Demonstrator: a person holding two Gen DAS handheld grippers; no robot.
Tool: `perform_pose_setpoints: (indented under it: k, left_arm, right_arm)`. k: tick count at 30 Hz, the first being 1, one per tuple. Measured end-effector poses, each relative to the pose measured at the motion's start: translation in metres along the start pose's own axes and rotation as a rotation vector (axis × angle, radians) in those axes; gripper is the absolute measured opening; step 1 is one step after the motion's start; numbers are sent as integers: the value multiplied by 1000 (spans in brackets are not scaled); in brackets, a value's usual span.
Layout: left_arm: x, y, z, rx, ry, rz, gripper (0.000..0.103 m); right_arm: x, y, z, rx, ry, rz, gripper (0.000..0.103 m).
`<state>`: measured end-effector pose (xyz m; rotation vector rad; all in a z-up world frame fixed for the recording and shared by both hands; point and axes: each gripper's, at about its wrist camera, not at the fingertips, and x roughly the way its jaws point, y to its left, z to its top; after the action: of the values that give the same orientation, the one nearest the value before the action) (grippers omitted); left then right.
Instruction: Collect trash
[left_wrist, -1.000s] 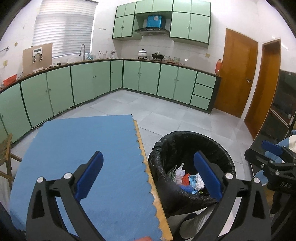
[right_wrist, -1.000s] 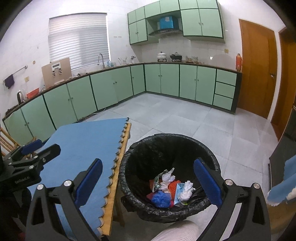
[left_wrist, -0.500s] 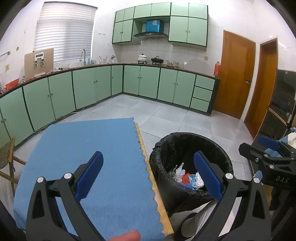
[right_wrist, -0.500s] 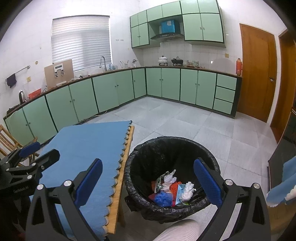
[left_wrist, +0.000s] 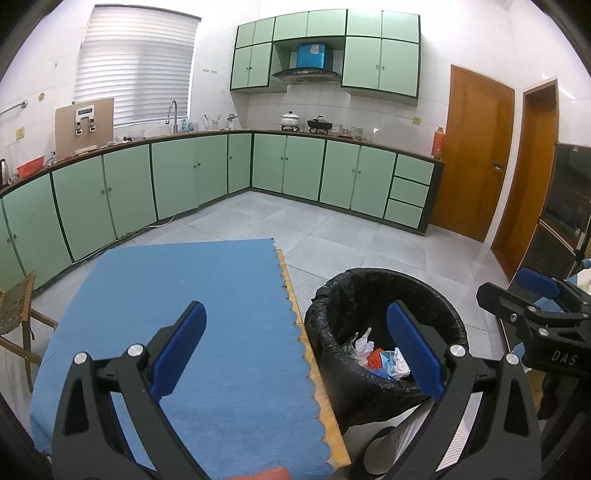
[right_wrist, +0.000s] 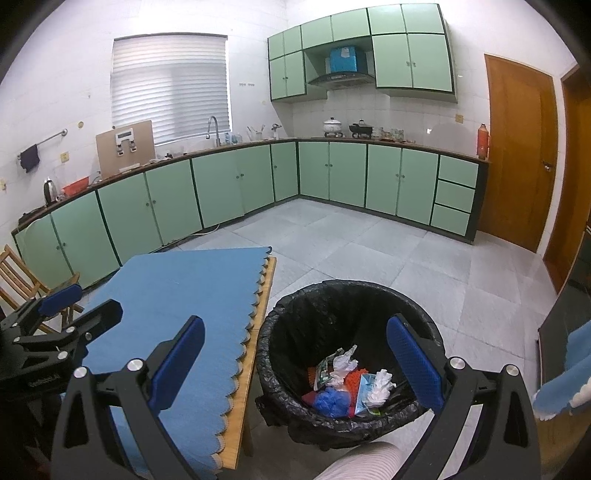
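Note:
A round bin lined with a black bag (left_wrist: 332, 314) (right_wrist: 314, 295) stands on the floor right of the table. Crumpled white, red and blue trash (left_wrist: 380, 360) (right_wrist: 347, 384) lies inside it. My left gripper (left_wrist: 295, 347) is open and empty, held above the table's right edge and the bin. My right gripper (right_wrist: 295, 363) is open and empty, above the bin's near rim. The right gripper also shows at the right of the left wrist view (left_wrist: 532, 306). The left gripper shows at the left of the right wrist view (right_wrist: 62, 317).
A wooden table with a blue scalloped mat (left_wrist: 192, 314) (right_wrist: 184, 295) is left of the bin. An orange-red thing (left_wrist: 264, 473) peeks in at the bottom edge. A wooden chair (right_wrist: 18, 277) stands far left. Green cabinets (left_wrist: 288, 166) line the walls; grey tiled floor (right_wrist: 369, 243) lies beyond.
Both cameras have pulled back and risen slightly, so the table and bin sit lower and smaller in view. Both grippers stay open and empty.

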<state>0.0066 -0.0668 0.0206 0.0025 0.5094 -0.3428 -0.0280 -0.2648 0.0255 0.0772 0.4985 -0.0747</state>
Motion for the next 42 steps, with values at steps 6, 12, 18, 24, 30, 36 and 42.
perform_pose_setpoints:
  k: [6, 12, 18, 24, 30, 36, 42]
  left_arm:
    - [-2, 0, 1, 2, -6, 5, 95]
    - [-4, 1, 2, 2, -9, 6, 95]
    - [-5, 1, 1, 4, -9, 7, 95]
    - [-5, 3, 2, 6, -9, 8, 95]
    - [-5, 2, 1, 8, -10, 9, 95]
    - [-4, 3, 1, 8, -8, 11, 95]
    - [-4, 2, 1, 10, -9, 12, 95]
  right_arm:
    - [1, 0, 0, -5, -3, 3, 97]
    - [-1, 2, 1, -12, -14, 2, 97]
    - [-2, 3, 0, -13, -14, 2, 97]
    - [-2, 2, 0, -13, -13, 3, 97]
    - [-2, 3, 0, -13, -14, 4, 97]
    - [-2, 4, 0, -14, -13, 3, 97]
    - [0, 4, -1, -14, -8, 6, 97]
